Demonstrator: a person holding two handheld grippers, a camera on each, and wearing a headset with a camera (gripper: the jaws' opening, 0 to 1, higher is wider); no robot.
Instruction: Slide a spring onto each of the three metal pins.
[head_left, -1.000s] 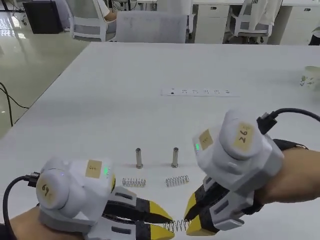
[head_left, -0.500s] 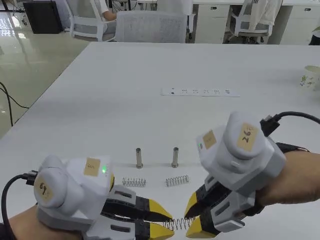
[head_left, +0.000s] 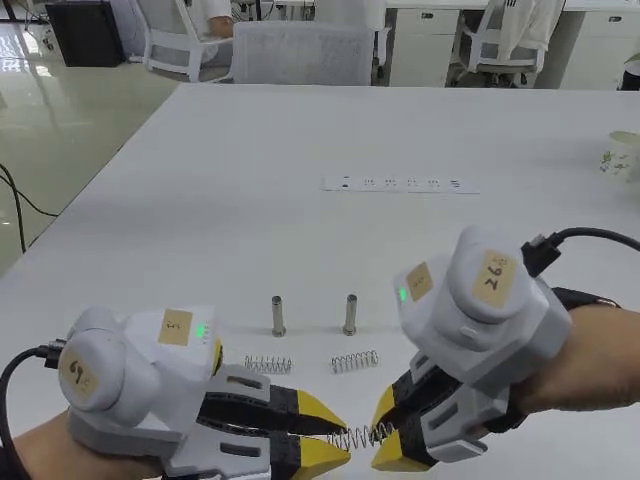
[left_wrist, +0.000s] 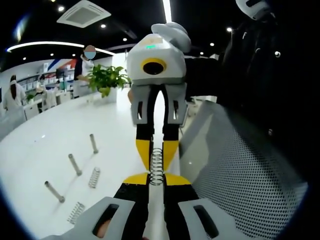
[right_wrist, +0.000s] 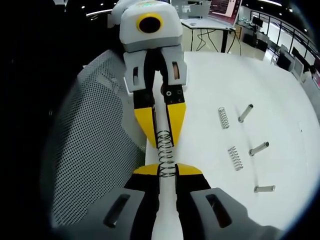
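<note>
Left tongs (head_left: 335, 440) and right tongs (head_left: 384, 435) sit tip to tip, low and close to the person, over the near edge of the white table (head_left: 300, 150).

Held spring (head_left: 356, 436): stretched level between the two sets of yellow tips, one end in each. It hangs above the tabletop and does not rest on it.

Left tongs: jaws clenched on their end of the held spring. In the left gripper view the coil rises straight out from between the tips.

Right tongs: jaws likewise clamped on the other end. In the right gripper view the coil runs from its own tips up into the yellow tips facing it.

Metal pins (left_wrist: 75, 164): three, upright and bare, in a row on the table. They stand to the left of the left tongs' jaws and to the right of the right tongs' jaws. In the head view two of them stand beyond the tips, farther from the person.

Loose springs (left_wrist: 94, 177): two, lying flat between the pin row and the tongs. Each is just in front of a pin and apart from it.

Recessed power strip (head_left: 400, 184): well beyond the pins.
</note>
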